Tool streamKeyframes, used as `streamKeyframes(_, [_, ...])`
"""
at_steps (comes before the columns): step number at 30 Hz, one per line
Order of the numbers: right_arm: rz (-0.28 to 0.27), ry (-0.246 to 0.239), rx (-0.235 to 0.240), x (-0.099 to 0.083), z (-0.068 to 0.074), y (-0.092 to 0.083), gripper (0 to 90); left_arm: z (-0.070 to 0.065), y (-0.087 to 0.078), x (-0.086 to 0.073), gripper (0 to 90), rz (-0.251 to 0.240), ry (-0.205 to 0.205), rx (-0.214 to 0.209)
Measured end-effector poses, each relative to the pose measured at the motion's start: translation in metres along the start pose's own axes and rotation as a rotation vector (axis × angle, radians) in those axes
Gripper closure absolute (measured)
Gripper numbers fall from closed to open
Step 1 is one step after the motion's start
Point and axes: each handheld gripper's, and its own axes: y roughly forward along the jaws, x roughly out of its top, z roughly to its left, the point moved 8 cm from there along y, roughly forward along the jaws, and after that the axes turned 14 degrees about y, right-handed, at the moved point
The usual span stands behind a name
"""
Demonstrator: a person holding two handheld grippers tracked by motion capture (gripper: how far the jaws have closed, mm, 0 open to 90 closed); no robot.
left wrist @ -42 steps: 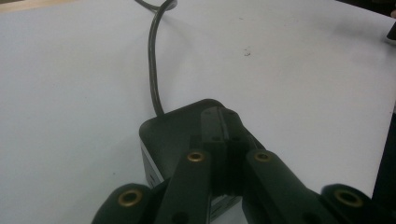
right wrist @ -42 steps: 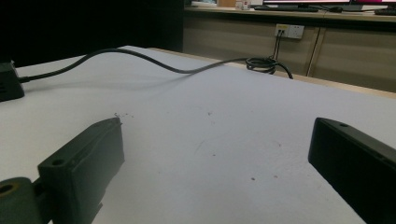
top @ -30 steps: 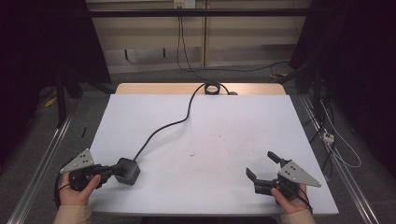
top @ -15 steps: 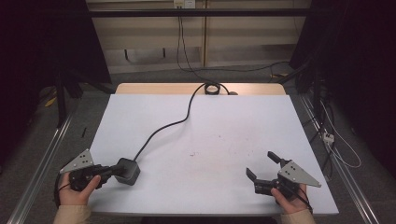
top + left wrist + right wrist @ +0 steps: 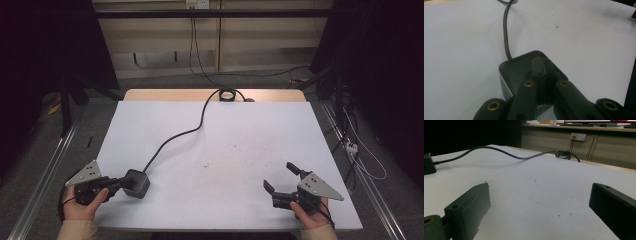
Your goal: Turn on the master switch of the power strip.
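Two handheld grippers sit low on a white table (image 5: 240, 130) in the high view. The left gripper (image 5: 121, 184), at lower left of the frame, has its jaws closed together, tips resting on top of a black power adapter (image 5: 137, 183). The adapter's black cable (image 5: 175, 137) snakes up to a coil at the table's top edge. The right gripper (image 5: 282, 179), at lower right and well apart from the adapter, holds its jaws wide with nothing between them.
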Motion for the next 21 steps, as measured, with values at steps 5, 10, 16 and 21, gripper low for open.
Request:
streamKeyframes(5, [0.000, -0.003, 0.000, -0.0001, -0.0002, 0.0000, 3.0, 0.0002, 0.0000, -0.0001, 90.0, 0.002, 0.001, 0.000])
streamKeyframes(10, [-0.002, 0.000, -0.003, 0.0001, -0.0004, -0.0003, 3.0, -0.0008, 0.0004, 0.0003, 90.0, -0.001, 0.002, 0.001])
streamKeyframes(16, [-0.002, -0.002, -0.004, 0.0001, -0.0004, -0.0003, 3.0, -0.0007, 0.0003, 0.0000, 90.0, 0.013, 0.013, 0.008])
streamKeyframes(21, [-0.003, 0.000, -0.004, 0.0002, -0.0003, -0.0005, 3.0, -0.0012, 0.0004, 0.0005, 90.0, 0.022, 0.017, 0.010])
